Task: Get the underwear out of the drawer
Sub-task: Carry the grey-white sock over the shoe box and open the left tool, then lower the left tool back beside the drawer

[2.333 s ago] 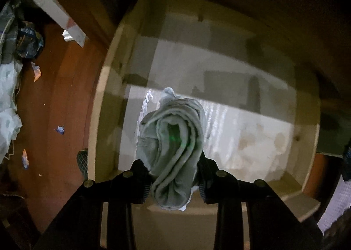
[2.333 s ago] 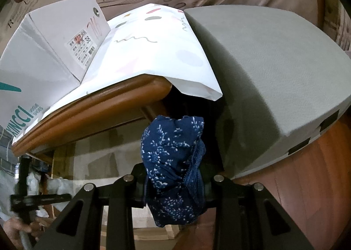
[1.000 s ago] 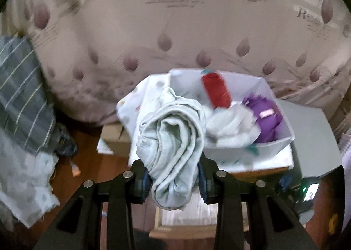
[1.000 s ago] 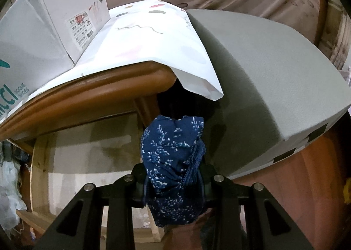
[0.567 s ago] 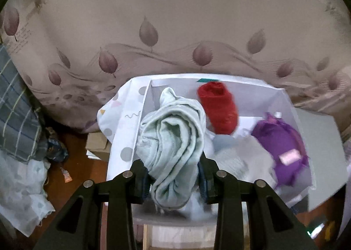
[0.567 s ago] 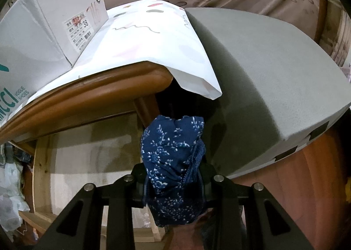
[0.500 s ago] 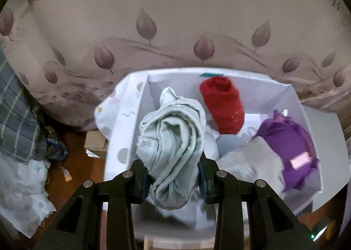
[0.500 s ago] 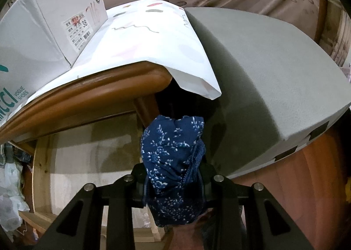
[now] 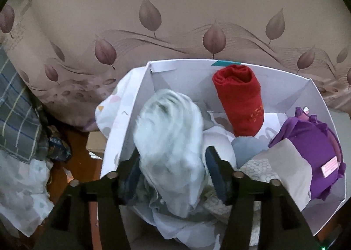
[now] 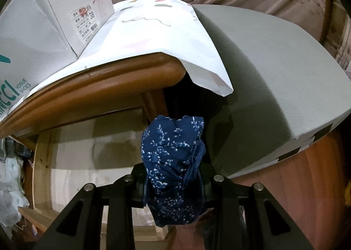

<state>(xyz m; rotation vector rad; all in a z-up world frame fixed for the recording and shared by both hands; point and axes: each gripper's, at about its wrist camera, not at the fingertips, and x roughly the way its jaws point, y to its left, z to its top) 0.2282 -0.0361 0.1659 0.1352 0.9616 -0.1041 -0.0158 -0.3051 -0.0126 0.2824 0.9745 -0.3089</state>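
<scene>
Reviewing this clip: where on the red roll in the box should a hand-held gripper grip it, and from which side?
Grip the red roll across its middle from above. It leans against the box wall with its long sides bare and clear space on both flanks; its lower end sits among other clothes.

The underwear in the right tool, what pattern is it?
Dark blue underwear with small white floral sprigs, clearest in the right wrist view.
</scene>
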